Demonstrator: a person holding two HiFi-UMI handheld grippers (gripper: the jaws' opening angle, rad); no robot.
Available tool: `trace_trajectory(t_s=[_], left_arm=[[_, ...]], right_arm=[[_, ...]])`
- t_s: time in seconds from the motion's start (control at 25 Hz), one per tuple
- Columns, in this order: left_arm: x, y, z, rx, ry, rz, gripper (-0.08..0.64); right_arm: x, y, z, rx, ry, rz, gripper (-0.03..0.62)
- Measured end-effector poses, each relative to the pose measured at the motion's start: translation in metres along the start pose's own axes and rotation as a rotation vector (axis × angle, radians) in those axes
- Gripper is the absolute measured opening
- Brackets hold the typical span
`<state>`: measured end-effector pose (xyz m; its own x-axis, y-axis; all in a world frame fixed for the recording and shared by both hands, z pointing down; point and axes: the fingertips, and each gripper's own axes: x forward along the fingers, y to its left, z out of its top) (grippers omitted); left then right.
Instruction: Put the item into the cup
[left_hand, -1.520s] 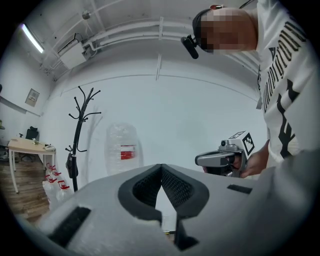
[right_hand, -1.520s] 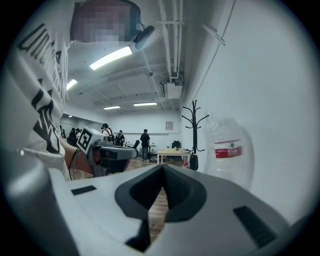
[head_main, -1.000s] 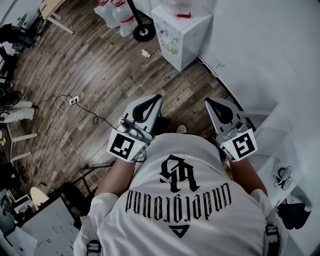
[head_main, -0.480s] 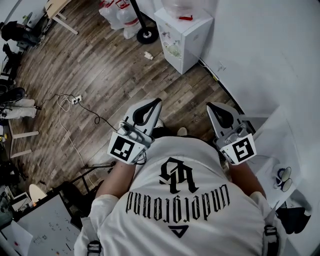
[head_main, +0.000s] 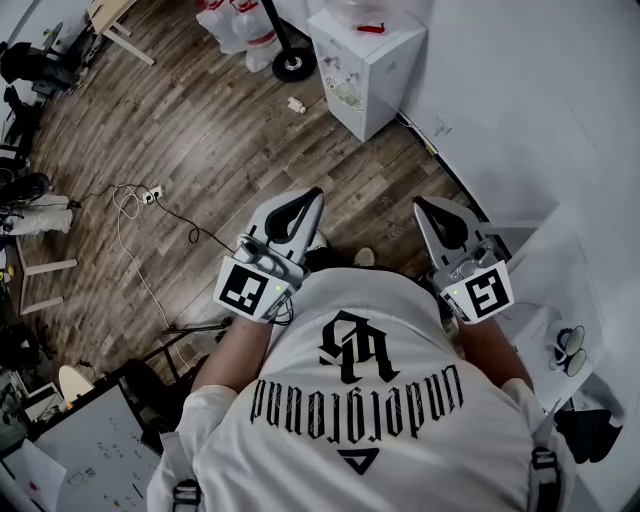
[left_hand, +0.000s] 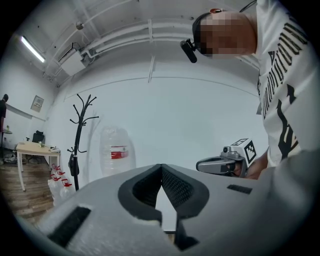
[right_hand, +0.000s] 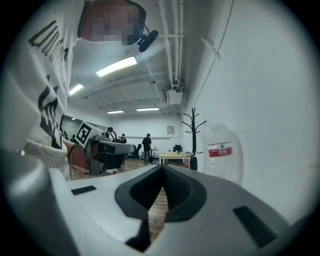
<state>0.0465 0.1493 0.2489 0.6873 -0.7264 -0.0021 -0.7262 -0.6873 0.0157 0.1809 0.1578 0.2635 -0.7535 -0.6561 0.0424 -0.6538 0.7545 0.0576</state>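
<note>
I see no cup and no item to put in one. In the head view my left gripper and right gripper are held side by side in front of the person's white printed shirt, over the wooden floor. Both are shut with nothing between the jaws. The left gripper view has its jaws meeting tip to tip, with the right gripper beside them. In the right gripper view the jaws are also closed, and the left gripper shows at the left.
A white water dispenser with a bottle stands ahead by the wall, next to a coat rack. A cable lies on the floor at left. A white table at right carries a small pair of round objects.
</note>
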Motion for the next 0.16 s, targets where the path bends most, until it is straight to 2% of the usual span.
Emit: trace_trajectory(t_s=[0.16], left_arm=[[0.0023,-0.0046,0.0001,0.006,-0.001,-0.008,0.008]], right_arm=[[-0.0022,-0.0012,0.0019,-0.012,-0.003,-0.002,0.005]])
